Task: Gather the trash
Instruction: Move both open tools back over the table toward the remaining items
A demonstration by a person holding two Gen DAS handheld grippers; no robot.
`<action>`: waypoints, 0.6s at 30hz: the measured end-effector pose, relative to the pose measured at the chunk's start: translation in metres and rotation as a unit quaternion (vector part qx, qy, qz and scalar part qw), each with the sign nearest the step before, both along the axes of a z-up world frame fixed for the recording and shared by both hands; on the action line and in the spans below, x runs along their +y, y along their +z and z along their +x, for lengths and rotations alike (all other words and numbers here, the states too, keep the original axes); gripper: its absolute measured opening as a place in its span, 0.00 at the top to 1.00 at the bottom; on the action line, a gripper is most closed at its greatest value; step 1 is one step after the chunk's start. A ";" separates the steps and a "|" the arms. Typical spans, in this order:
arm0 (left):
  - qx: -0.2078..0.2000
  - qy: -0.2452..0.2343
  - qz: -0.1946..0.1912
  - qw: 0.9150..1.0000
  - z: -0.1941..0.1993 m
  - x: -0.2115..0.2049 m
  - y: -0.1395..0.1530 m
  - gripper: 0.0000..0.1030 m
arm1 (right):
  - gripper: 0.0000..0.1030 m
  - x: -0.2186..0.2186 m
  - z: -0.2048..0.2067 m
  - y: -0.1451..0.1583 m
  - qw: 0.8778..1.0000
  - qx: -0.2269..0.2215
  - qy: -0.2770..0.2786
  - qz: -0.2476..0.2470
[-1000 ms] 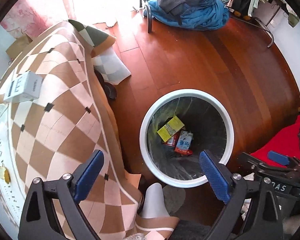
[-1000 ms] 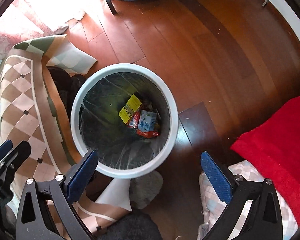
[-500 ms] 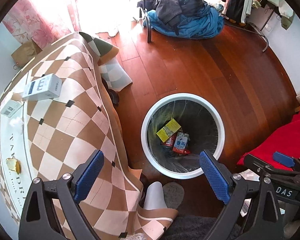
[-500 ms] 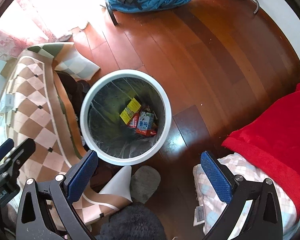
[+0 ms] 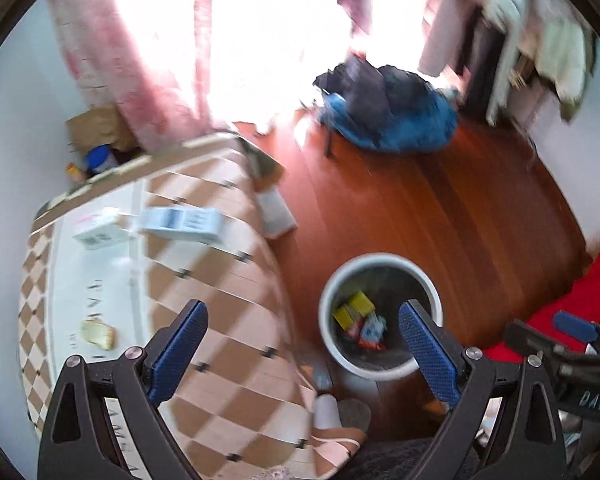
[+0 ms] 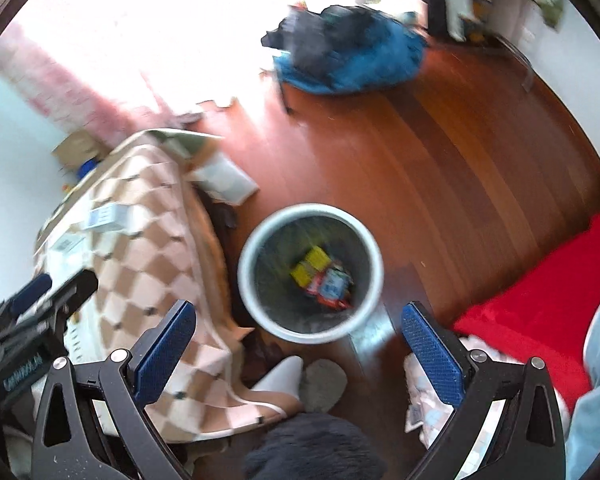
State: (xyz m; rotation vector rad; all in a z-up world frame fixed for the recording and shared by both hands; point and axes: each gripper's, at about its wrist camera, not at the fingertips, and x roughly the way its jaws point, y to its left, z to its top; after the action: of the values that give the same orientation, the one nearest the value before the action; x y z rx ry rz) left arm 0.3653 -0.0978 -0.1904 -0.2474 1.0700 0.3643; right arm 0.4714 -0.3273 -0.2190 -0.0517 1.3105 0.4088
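Observation:
A white round trash bin [image 5: 434,292] stands on the wooden floor beside the table; it also shows in the right wrist view [image 6: 374,264]. Yellow, red and blue wrappers [image 5: 360,318] lie inside it. On the checkered tablecloth [image 5: 224,300] lie two white-and-blue boxes [image 5: 182,222] [image 5: 98,230] and a yellowish scrap [image 5: 98,334]. My left gripper [image 5: 302,342] is open and empty, high above the table edge and bin. My right gripper [image 6: 298,340] is open and empty above the bin.
A pile of blue and dark clothes [image 5: 392,120] lies on the floor at the back. A red blanket [image 6: 540,304] is at the right. A slipper and grey mat [image 6: 300,378] lie below the bin. Pink curtains [image 5: 140,60] hang by the bright window.
Both grippers have risen and drawn back from the bin, so it looks smaller. The views have tilted up toward the window, and more of the table top shows.

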 end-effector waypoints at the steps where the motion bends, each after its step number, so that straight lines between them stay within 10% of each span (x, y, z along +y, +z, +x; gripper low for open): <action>1: -0.006 0.016 0.003 1.000 -0.006 0.016 0.005 0.05 | 0.00 0.015 -0.002 0.006 1.000 -0.003 0.017 -0.001; 8: 0.015 0.123 0.009 0.992 -0.048 0.129 -0.017 0.05 | 0.00 0.164 -0.013 0.015 0.987 -0.026 0.154 -0.025; 18: 0.095 0.246 -0.001 0.965 -0.112 0.257 -0.106 0.05 | 0.00 0.376 -0.003 -0.069 0.945 -0.030 0.307 -0.112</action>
State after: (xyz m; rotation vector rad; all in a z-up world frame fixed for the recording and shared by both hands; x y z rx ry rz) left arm 0.2537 0.1591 -0.2964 -0.4908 1.1916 0.8473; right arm 0.4683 0.0484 -0.2878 -0.6719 1.2587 0.7763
